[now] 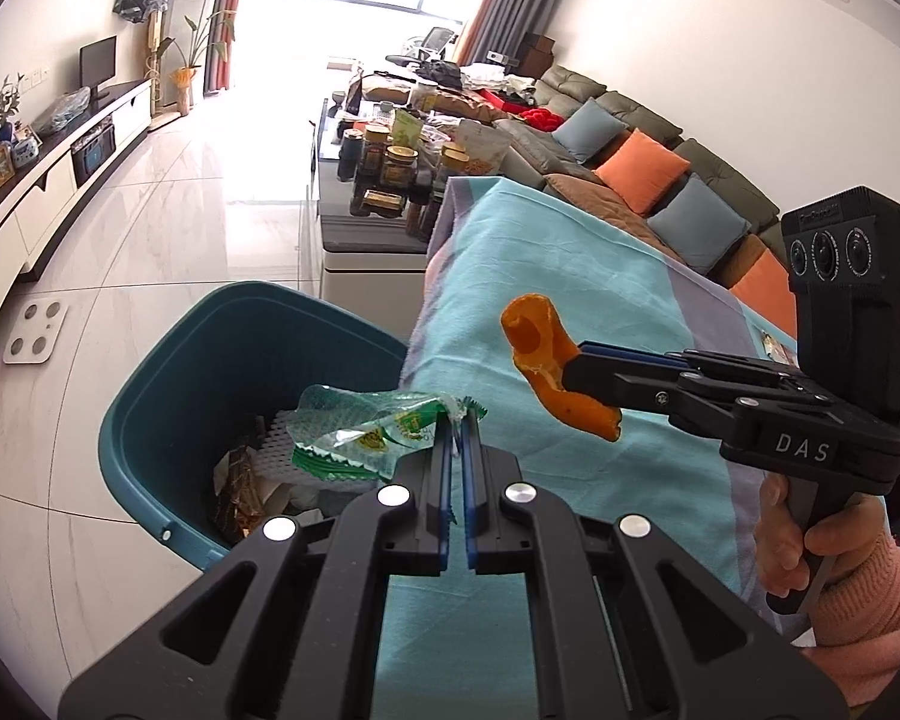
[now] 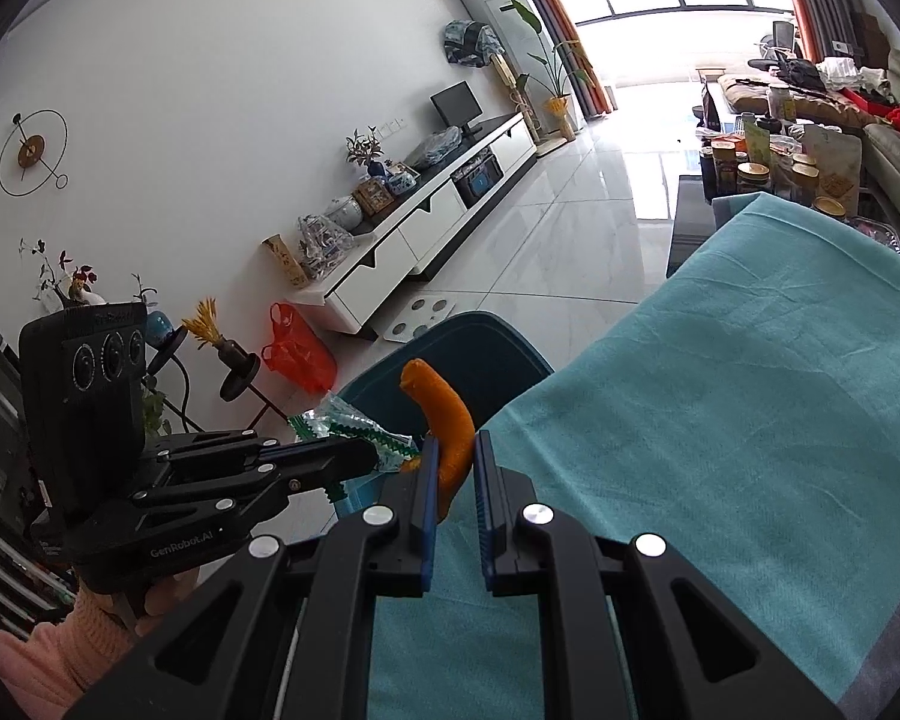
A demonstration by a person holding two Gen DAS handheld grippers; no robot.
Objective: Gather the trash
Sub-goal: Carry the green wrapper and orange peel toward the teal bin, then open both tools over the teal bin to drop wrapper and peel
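Left hand-held gripper clamped on crinkled green-and-clear plastic snack wrapper, pads pressed together on its twisted end; wrapper sticks out past the fingertips and hangs over the open mouth of the teal plastic trash bin; same wrapper shows in the right wrist view, pinched at the tip of the left tool, just beside the orange peel.

Right hand-held gripper clamped on curved strip of orange fruit peel; jaws nearly together with the peel between the blue pads, peel standing up past the tips; in the left wrist view the peel is held above the teal-and-grey striped cloth covering the table, near the table edge next to the bin, not yet over the bin mouth.

Bin stands on the glossy white tiled floor against the table's edge; inside it: white foam mesh sleeve, brown printed wrapper, other scraps too jumbled to tell.

Person's hand in a pink knit sleeve grips the right tool's handle; a pink sleeve also shows under the left tool.
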